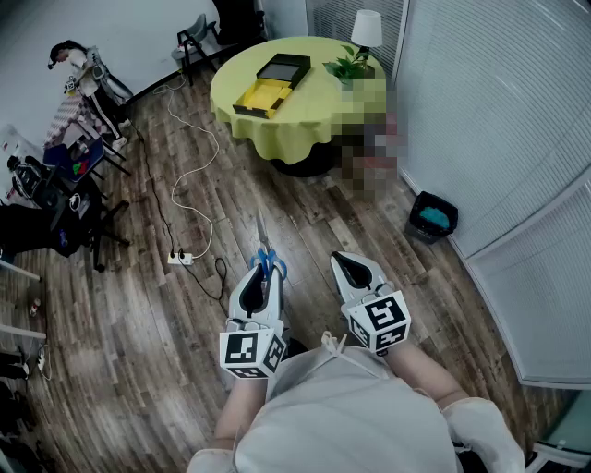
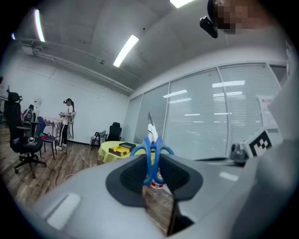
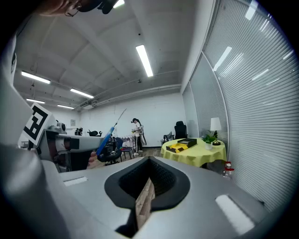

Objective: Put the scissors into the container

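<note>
**Step in hand:** carry the scissors to the container. Judged early in the task, as nothing is placed yet.

**Status**
- The left hand-held gripper (image 1: 265, 272) is pinching the scissors (image 1: 264, 251) by the blue handle loops. Blades project fwd past the jaw tips. In the left gripper view the loops sit between the pads, blades approx. upright.
- The right hand-held gripper (image 1: 351, 263) has its jaws pressed together w/ nothing between them. It is beside the left one, not touching it.
- The container (image 1: 262, 94) is an open black box w/ yellow lining. It sits on the round yellow-clothed worktop (image 1: 305, 129), well apart from both grippers, ahead across the floor.

**Procedure (recommended)**
1. Walk to the worktop. Mind the white cable (image 1: 189, 180) and power strip (image 1: 182, 259) on the floor, left of the path.
2. Hold the pinch firm. The grip is on loops only, so the scissors may pivot in the pads. Point the blades away from the body.
3. Approach the container from its near edge. Stay clear of the plant (image 1: 349, 65) and lamp (image 1: 367, 28) on the far right of the worktop.
4. Tilt until the scissors lie along the yellow compartment, then lower them in.
5. Spread the jaws only once the scissors rest on the lining; dropping from height risks a bounce-out.
6. If the box slides, steady its rim w/ the right unit.
</note>
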### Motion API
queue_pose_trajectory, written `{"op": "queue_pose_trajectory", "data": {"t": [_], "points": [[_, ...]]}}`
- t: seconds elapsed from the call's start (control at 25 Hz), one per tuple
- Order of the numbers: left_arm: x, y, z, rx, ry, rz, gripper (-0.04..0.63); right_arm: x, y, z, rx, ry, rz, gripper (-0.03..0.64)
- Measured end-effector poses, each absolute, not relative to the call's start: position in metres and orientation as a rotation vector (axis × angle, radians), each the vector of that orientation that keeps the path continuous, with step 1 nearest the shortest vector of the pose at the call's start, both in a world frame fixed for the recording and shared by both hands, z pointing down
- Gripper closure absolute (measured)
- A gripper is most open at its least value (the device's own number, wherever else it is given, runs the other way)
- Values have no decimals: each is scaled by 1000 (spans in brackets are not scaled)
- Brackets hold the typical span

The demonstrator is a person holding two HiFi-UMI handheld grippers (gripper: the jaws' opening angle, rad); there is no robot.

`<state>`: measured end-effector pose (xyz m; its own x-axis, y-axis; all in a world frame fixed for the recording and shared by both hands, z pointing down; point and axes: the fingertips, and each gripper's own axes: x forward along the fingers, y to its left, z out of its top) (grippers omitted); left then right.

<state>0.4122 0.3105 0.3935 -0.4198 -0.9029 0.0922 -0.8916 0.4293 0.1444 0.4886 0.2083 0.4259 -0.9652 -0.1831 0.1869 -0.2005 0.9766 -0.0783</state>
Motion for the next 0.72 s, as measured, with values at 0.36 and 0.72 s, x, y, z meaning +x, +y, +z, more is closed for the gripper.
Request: {"op": "queue_pose_trajectory", "data": {"t": [0.36,0.72], "points": [[408,308,401,1602,-2502,-101,506,489,201,442,345,-2901,233,618],[387,303,413,1595,-2466,-94,506,472,201,454,349,-2875,264,618]]}}
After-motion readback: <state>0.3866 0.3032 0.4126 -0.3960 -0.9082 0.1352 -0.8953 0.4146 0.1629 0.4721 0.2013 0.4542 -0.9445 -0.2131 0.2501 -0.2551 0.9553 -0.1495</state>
